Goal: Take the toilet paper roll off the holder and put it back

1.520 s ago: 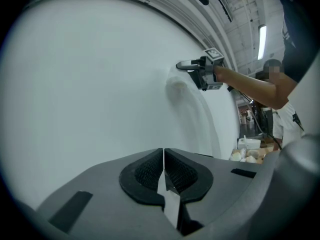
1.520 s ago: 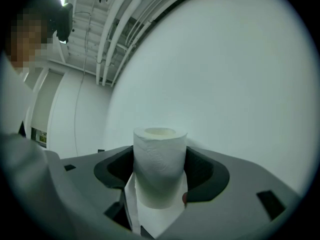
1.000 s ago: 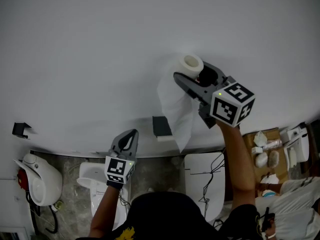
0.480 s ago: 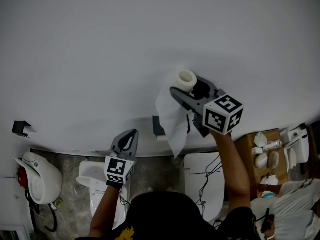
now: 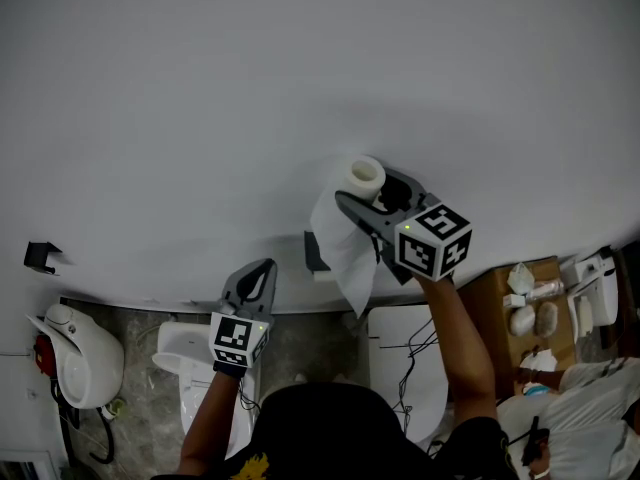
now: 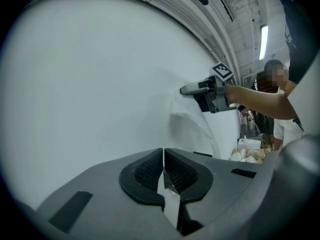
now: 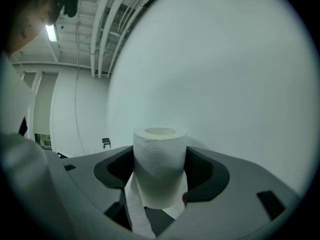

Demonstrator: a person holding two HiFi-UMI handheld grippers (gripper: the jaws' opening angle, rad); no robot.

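Jaws of right gripper [image 5: 372,193] clamp the toilet paper roll [image 5: 366,173], upright, loose tail hanging. Roll sits apart from the dark holder [image 5: 318,253] on the white wall [image 5: 200,118]. Left gripper [image 5: 262,270] jaws pressed together.

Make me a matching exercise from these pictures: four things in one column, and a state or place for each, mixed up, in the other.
Things
1. toilet paper roll
2. left claw
3. right claw
4. holder

States or places
A. shut, with nothing in it
B. fixed to the wall, with no roll on it
C. held upright, with a loose sheet hanging from it
D. clamped on the roll

Pairs: 1-C, 2-A, 3-D, 4-B
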